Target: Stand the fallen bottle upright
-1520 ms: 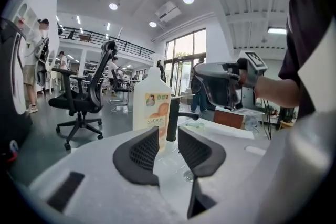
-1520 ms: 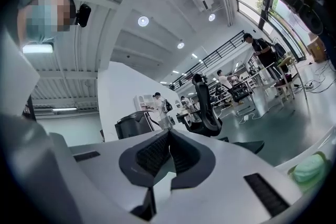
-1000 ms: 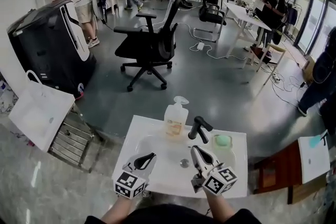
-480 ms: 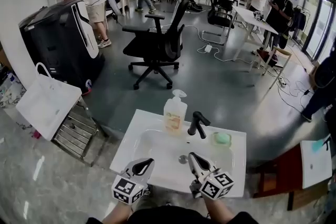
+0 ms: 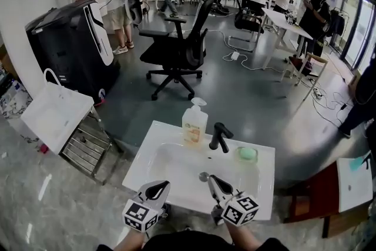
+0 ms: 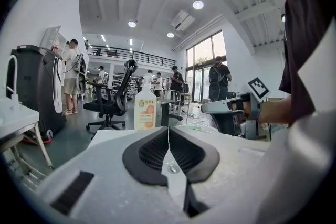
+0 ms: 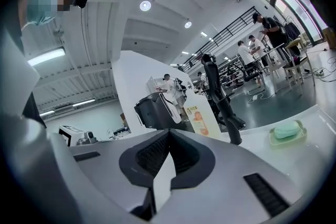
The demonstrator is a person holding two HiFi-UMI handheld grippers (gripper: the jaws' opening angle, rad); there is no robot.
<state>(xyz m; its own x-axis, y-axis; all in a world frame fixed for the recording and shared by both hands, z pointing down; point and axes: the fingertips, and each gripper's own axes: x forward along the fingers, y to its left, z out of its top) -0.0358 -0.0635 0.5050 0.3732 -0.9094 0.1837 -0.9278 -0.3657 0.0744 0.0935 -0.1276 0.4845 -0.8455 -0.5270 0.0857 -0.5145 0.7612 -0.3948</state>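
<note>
A clear pump bottle (image 5: 194,122) with an orange label stands upright on the back rim of a white sink (image 5: 154,144), left of the black faucet (image 5: 220,137). The same bottle (image 6: 145,110) shows straight ahead in the left gripper view, and the bottle (image 7: 199,120) shows left of the faucet in the right gripper view. My left gripper (image 5: 166,183) hovers at the sink's front edge, shut and empty. Beside it, over the front of the basin, my right gripper (image 5: 211,178) is also shut with nothing in it. Neither touches the bottle.
A green soap bar in a dish (image 5: 247,154) sits right of the faucet. The drain (image 5: 203,176) lies mid-basin. A black office chair (image 5: 176,50), a black machine (image 5: 70,44), a white basin on a rack (image 5: 50,117) and several people stand beyond.
Both grippers have drawn back from the basin's middle toward the sink's front edge. The bottle has stayed upright in place.
</note>
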